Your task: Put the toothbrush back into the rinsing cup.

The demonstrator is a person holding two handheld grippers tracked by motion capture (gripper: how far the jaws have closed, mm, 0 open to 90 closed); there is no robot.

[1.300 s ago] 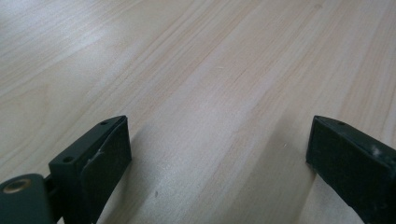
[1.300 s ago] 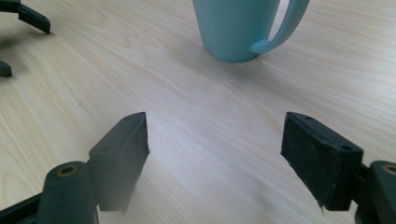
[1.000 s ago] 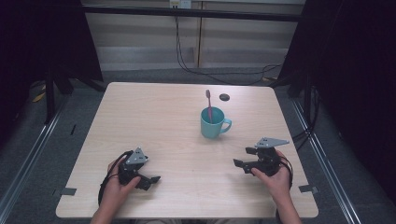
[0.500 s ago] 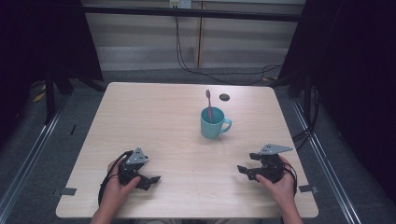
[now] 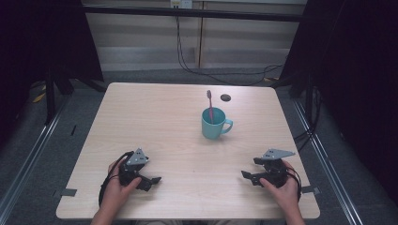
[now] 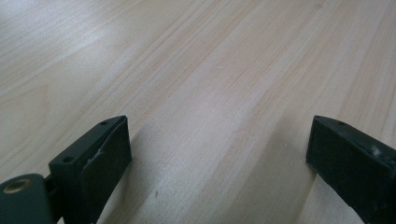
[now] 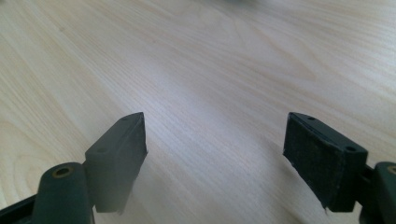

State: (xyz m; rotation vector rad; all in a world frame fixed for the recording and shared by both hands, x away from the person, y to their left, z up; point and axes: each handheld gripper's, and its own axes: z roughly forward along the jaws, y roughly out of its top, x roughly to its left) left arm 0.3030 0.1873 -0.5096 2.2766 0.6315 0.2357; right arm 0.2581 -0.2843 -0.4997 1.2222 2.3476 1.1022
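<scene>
Compared with a second earlier, the right claw (image 5: 249, 168) had slid a bit toward the near right corner of the counter (image 5: 159, 117) and sat lower; the left claw (image 5: 149, 180) and everything else hadn't budged.

Nearest stuff first: both of the person's forearms were cut off by the bottom edge of the high view, so you only got the two hands, one wrapped around each claw. The left claw was parked near the front left, jaws wide apart with nothing but bare wood between them in the left gripper view (image 6: 217, 154). Same deal on the right: jaws spread wide, empty, just wood grain between them (image 7: 215, 154). A dark smudge at the very top of the right gripper view was too blurry to call.

Farther out, right of centre and well away from both claws, stood one teal mug (image 5: 213, 124), handle pointing right. One pinkish toothbrush (image 5: 210, 104) stood in it, leaning slightly; its lower end was hidden inside the mug. Behind that, one small dark round thing (image 5: 225, 97) lay near the far edge, too small to identify.

So: two claws, one mug, one toothbrush, one mystery disc.
</scene>
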